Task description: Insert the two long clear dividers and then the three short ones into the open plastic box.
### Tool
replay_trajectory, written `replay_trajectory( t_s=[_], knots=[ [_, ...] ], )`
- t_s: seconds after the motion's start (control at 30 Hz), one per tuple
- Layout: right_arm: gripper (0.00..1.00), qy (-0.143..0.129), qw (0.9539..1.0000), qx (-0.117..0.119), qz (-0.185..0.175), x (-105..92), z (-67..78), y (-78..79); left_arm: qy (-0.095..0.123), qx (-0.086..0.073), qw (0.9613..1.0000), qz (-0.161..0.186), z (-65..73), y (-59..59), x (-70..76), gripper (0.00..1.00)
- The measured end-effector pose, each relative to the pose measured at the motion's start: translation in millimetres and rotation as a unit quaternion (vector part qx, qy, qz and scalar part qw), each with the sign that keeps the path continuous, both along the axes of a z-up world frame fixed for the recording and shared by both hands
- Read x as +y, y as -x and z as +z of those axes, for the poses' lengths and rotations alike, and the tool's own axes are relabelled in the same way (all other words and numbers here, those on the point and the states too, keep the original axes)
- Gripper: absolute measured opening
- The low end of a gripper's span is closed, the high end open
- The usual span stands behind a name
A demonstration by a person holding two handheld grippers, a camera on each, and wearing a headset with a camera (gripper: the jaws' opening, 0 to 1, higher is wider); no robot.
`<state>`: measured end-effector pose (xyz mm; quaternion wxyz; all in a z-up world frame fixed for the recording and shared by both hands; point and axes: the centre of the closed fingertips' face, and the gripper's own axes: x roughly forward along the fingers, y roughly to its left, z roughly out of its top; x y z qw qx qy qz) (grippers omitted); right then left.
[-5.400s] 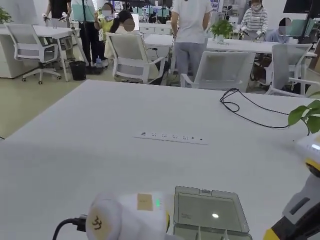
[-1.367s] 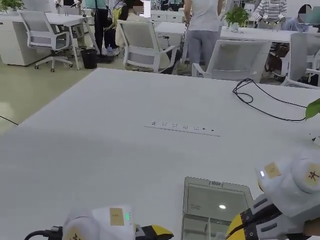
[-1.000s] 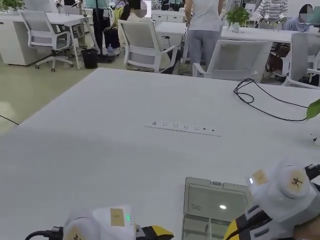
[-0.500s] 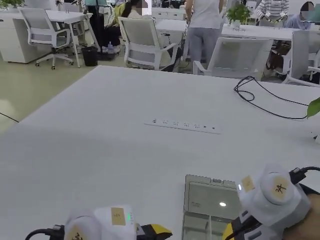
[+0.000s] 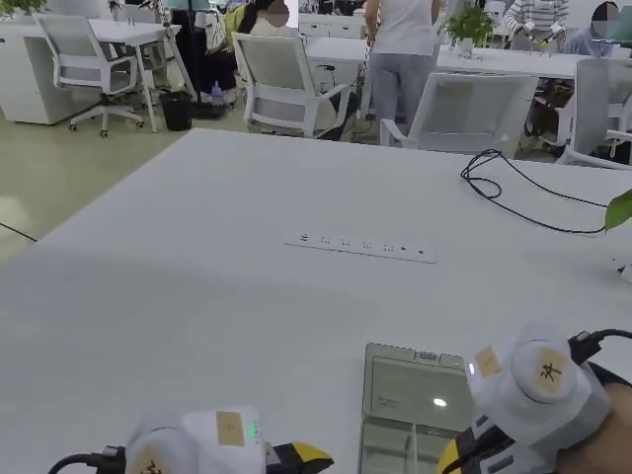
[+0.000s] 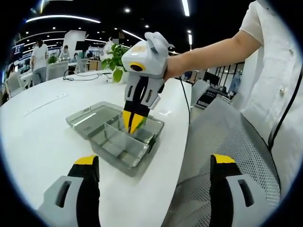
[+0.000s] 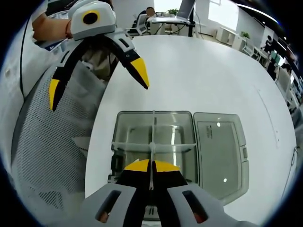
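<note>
White table [image 5: 247, 296] is carrying one open plastic box [image 7: 116, 137], lid [image 7: 220, 146] lying flat beside it. Your left gripper [image 6: 155, 160] is hanging near box, jaws wide apart. Your right gripper [image 7: 151, 165] is pinching thin clear divider [image 7: 153, 127], standing inside box. Likely light, stiff, slippery: top edge is looking best to hold. Counting two dividers: second divider [image 7: 132, 146] is crossing it.

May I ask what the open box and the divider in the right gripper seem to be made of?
Box: smoky clear plastic, glossy; table shows through, bright glints on its lid. Divider: thin clear plastic, likely rigid; it stands straight, only edges catching light.
</note>
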<state>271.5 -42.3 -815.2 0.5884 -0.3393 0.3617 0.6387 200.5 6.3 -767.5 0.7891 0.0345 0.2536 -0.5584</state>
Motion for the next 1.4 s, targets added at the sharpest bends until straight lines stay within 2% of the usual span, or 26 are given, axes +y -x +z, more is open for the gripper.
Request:
replay_trajectory(
  t_s=[0.17,0.33,0.53,0.77,1.03,1.4],
  knots=[
    [0.04,-0.011,0.9999,0.001,-0.010,0.4,4.9,-1.5,-0.003,0.000,1.0000,0.003,-1.4,0.2,2.5,1.00],
    [0.11,-0.023,0.9994,-0.004,-0.025,-1.9,13.1,-6.2,-0.004,0.000,1.0000,0.004,-0.8,-0.2,3.6,1.00],
    [0.18,-0.057,0.9963,-0.002,-0.064,-7.6,28.8,-14.2,-0.004,-0.001,1.0000,0.007,-0.2,-1.5,5.4,1.00],
    [0.25,-0.080,0.9920,0.004,-0.098,-17.9,41.3,-18.6,-0.006,-0.002,0.9999,0.009,0.1,-2.2,8.1,1.00],
    [0.32,-0.083,0.9900,-0.003,-0.114,-39.4,48.5,-16.5,-0.007,-0.006,0.9999,0.012,2.5,-4.3,10.2,1.00],
    [0.41,-0.059,0.9893,-0.004,-0.133,-83.1,45.2,-6.3,-0.008,-0.006,0.9999,0.013,2.8,-3.7,12.0,1.00]
  ],
)
